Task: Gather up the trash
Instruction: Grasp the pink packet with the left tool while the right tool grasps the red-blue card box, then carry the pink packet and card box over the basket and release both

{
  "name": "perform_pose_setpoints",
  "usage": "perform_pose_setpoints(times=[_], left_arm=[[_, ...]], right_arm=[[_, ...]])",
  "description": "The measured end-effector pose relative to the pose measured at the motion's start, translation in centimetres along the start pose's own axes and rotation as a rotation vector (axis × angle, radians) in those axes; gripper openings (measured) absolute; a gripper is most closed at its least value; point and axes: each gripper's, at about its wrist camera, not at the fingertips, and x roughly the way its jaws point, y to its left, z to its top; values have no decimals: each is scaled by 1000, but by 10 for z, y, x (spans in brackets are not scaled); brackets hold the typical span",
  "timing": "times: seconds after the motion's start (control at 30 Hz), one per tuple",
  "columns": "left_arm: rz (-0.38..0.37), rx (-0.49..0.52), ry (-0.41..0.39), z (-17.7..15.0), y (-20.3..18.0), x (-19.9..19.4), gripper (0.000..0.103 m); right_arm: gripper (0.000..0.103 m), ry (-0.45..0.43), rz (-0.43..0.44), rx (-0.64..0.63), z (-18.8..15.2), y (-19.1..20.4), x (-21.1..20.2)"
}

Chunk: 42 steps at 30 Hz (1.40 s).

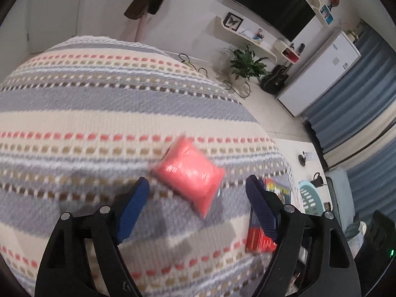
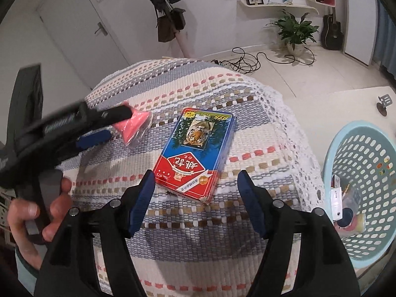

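Note:
A pink plastic-wrapped packet (image 1: 189,173) lies on the striped woven tablecloth (image 1: 99,104). My left gripper (image 1: 198,185) is open just before it, a blue finger on each side and not touching. In the right wrist view the packet (image 2: 133,127) shows at the left between the left gripper's fingers (image 2: 92,139). A red and blue card box with a tiger picture (image 2: 195,152) lies flat near the table's right edge. My right gripper (image 2: 195,178) is open, at the box's near end. The box also shows in the left wrist view (image 1: 262,237), partly hidden by the right finger.
A light blue perforated basket (image 2: 346,143) stands on the floor right of the table, with several items inside. It also shows in the left wrist view (image 1: 309,195). Cables (image 2: 250,60), a potted plant (image 2: 295,31) and a guitar (image 2: 331,31) are on the far floor.

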Motion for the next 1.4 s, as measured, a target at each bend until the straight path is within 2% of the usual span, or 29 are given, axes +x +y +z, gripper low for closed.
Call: perform_pose_setpoints(times=[0.13, 0.2, 0.27, 0.33, 0.47, 0.57, 0.7, 0.83, 1.07, 1.23, 1.4], left_arm=[[5, 58, -5, 5, -14, 11, 79], [14, 119, -10, 5, -21, 16, 73], [36, 183, -16, 4, -27, 21, 73], [69, 247, -25, -4, -34, 22, 69], [125, 323, -36, -11, -35, 19, 53], [130, 330, -36, -11, -28, 14, 40], [89, 303, -32, -12, -13, 2, 39], [86, 283, -42, -15, -1, -11, 38], [26, 251, -86, -12, -3, -37, 38], [-18, 290, -133, -12, -28, -58, 38], [-85, 364, -198, -16, -75, -85, 38]], right_arm=[[67, 17, -6, -6, 5, 0, 11], [68, 12, -13, -12, 7, 3, 15], [68, 12, -10, -18, 11, 7, 19], [68, 6, -25, -26, 16, 12, 24], [68, -18, -86, -52, 20, 25, 32], [68, -38, -158, -65, 19, 35, 39], [64, -45, -227, -101, 20, 46, 46], [60, -55, -231, -111, 20, 47, 45], [59, -183, -190, -119, 21, 41, 1], [59, -265, -179, -97, 21, 34, -39], [59, -357, -204, -62, 22, 15, -85]])
